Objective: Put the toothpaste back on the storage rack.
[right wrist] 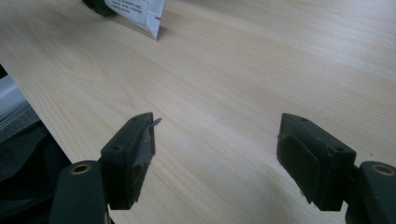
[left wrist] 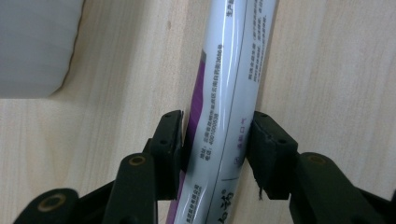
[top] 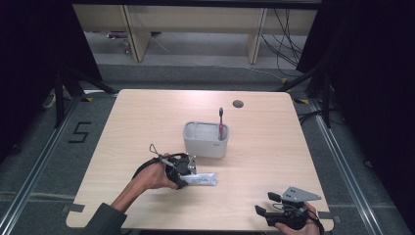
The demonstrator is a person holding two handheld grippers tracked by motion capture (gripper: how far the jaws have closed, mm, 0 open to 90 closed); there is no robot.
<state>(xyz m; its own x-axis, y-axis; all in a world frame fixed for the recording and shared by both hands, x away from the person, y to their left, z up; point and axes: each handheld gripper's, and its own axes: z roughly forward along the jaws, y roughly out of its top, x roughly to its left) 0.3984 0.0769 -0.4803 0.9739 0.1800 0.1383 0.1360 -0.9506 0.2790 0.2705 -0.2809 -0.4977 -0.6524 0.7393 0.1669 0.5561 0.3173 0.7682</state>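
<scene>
Toothpaste tube [left wrist: 229, 88] lies between our left gripper's [left wrist: 217, 140] pads, touching both; grey holder [top: 205, 139] contains a toothbrush [top: 221, 122]; right gripper [right wrist: 215, 154] gapes empty near the table edge [top: 195, 226].

Just beyond my left gripper [top: 188, 169] stands the grey bin [top: 206, 140] with a toothbrush [top: 221, 125] sticking up from it, blocking any straight push forward. The toothpaste tube [left wrist: 229, 88] lies between its jaws, on the table [top: 147, 117]. Ahead of my right gripper [right wrist: 215, 154] I see bare wood, an open lane.
</scene>
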